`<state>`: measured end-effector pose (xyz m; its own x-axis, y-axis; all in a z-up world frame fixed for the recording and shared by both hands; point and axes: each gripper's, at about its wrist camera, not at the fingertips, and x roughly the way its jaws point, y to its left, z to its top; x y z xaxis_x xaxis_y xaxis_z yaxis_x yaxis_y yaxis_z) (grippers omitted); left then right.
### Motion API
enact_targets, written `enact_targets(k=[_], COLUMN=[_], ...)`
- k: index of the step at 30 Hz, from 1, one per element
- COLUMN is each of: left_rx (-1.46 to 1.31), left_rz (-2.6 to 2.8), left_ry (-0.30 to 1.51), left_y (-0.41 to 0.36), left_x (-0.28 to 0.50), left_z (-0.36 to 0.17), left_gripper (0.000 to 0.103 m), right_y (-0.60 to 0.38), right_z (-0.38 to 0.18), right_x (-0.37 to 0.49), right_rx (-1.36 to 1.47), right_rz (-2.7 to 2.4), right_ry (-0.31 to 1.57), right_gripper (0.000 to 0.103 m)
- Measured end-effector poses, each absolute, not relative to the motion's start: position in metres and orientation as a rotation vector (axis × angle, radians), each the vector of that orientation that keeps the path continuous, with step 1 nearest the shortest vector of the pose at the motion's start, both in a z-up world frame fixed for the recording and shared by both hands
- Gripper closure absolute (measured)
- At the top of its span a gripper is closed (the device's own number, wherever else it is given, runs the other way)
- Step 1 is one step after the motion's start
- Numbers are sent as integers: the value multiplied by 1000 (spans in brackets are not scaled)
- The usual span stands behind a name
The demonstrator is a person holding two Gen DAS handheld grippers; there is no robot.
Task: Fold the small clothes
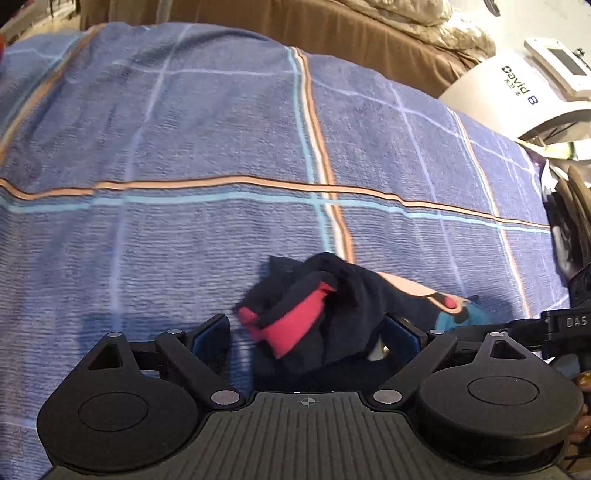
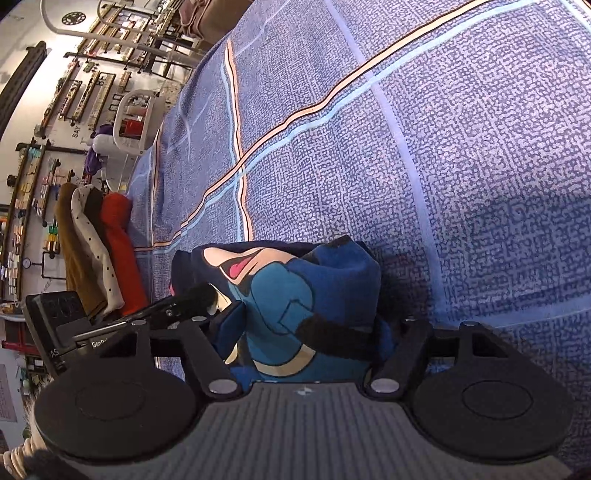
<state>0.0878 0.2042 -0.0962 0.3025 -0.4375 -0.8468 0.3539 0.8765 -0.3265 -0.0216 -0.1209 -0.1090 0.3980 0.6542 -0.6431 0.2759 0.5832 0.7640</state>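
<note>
A small dark navy garment (image 1: 332,306) with pink trim and a cartoon print lies bunched on the blue plaid bedspread (image 1: 184,129). My left gripper (image 1: 306,332) has its jaws wide apart, with the cloth heaped between them and against the right finger. In the right wrist view the garment (image 2: 295,295) shows its blue cartoon print. My right gripper (image 2: 303,332) is spread around the bunched cloth, which fills the gap between the fingers. The left gripper's body (image 2: 59,325) shows at the left of that view.
The bedspread (image 2: 443,147) covers the whole work surface. A brown sofa (image 1: 332,29) stands behind it. A white machine (image 1: 517,88) is at the right. Hanging clothes (image 2: 99,251) and wall shelves (image 2: 29,206) lie beyond the bed's edge.
</note>
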Motion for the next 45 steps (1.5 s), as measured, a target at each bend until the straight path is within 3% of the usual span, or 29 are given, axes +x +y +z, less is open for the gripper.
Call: enact_targets(k=[7,12,15,20,22,25,32,40,45], left_rx=[-138,-25,-89,-148,-141,-197,-361,-295,-128], left_rz=[-571,-560,-553,-592,-617,-640,-556,-339,-249], left_ry=[1179,1161,1158,1143,1108,1026,835,635,558], left_y=[192,166,175,188,191,217,338,456,501], left_x=[95,82,81,74,65,45,-9,-45,8], left_z=[-103,-103,-103,-90,-77,-47,48,168,209], left_gripper=[0,0,1,18,21,21,22,21,21], right_y=[-125,-123,-119,-106,-92,-67,6,120,185], right_z=[-113,-112,-110,-89,-65,-19,86,165,190], right_x=[-21,-20,-20,-27,-33,-42,-33,46,143], right_rx=[982,961,936,870,769,602,546,594,598], right_rz=[310,304,271,251,290,352,662,995,1042], right_ry=[1191,1200,1207,1167,1125,1050,926,874,892], right_gripper=[29,32,45,75,79,80,80,80,80])
